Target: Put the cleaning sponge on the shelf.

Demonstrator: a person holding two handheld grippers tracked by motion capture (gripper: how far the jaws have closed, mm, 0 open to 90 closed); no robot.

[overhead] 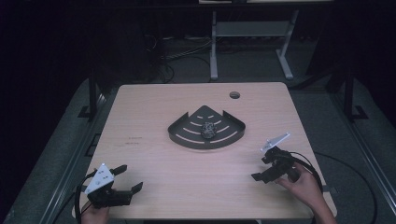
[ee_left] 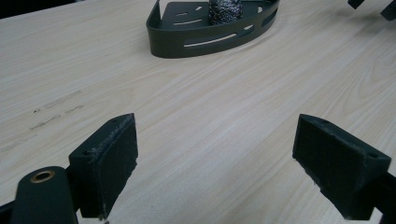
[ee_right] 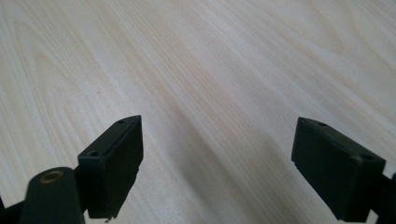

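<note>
**Sitting in the rack, the scrubber is looking placed while both grippers are idling apart**

Stretching across the high view, the wooden table (overhead: 154, 154) is carrying very little: a dark, fan-shaped rack (overhead: 180, 133) is lying near its middle, with a round cable hole (overhead: 234, 95) at about one o'clock from it. The rack is resting flat, its curved wall facing the person and its slotted floor showing pale lines of tabletop.

Inside the rack, slightly toward its centre, a small wad of steel-wool scrubber (overhead: 208, 129) is sitting on the slotted floor; in the left gripper view the scrubber (ee_left: 225, 10) is standing behind the rack's curved wall (ee_left: 205, 44).

The left gripper (overhead: 128, 178) is hovering at about seven o'clock from the rack, well apart from it, its jaws standing wide with nothing between them. The right gripper (overhead: 261, 168) is resting at about four o'clock, likewise spread and empty, with bare wood beneath.

Judging from this layout, the placing part is looking finished: the scrubber is already lying in the rack and neither gripper is touching anything. If removal is intended instead, nothing has started, and a reach toward twelve o'clock is remaining.
</note>
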